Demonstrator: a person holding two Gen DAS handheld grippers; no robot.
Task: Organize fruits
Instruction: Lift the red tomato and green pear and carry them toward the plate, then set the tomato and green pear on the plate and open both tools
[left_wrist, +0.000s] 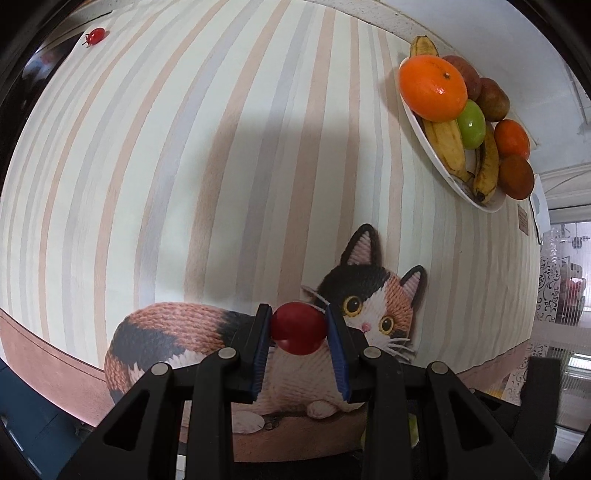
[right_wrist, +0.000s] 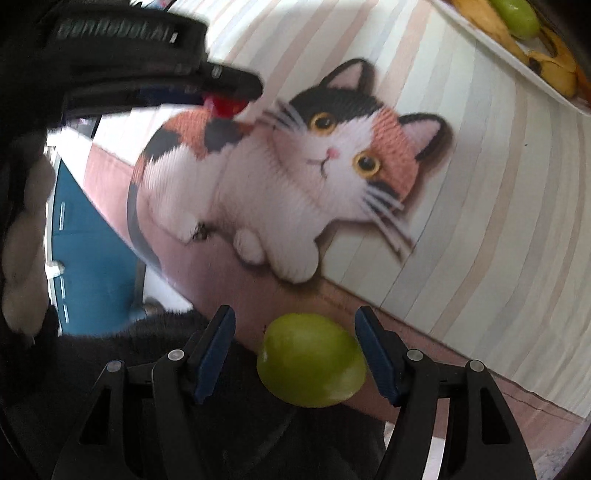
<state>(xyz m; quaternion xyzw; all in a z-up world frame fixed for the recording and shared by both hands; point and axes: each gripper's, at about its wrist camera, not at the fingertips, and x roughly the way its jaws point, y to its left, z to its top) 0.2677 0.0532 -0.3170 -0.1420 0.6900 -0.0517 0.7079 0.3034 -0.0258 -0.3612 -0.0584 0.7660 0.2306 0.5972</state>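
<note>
My left gripper (left_wrist: 298, 312) is shut on a small round red fruit (left_wrist: 298, 328), held above the cat picture on the striped tablecloth (left_wrist: 184, 147). The right wrist view shows that same gripper (right_wrist: 229, 92) and its red fruit (right_wrist: 227, 105) at the upper left. My right gripper (right_wrist: 294, 312) is open at the table's near edge with a green oval fruit (right_wrist: 312, 360) between its fingers. The left pad stands apart from the fruit; the right pad is at its side. A white plate (left_wrist: 443, 166) at the far right holds an orange (left_wrist: 432, 88), bananas (left_wrist: 448, 147), a green fruit (left_wrist: 471, 123) and brown fruits.
Another small red fruit (left_wrist: 96, 36) with a green stalk lies alone at the cloth's far left corner. The plate's edge (right_wrist: 517, 62) sits at the top right of the right wrist view. A blue object (right_wrist: 85, 236) is below the table edge, and a hand (right_wrist: 26, 240) is at the left.
</note>
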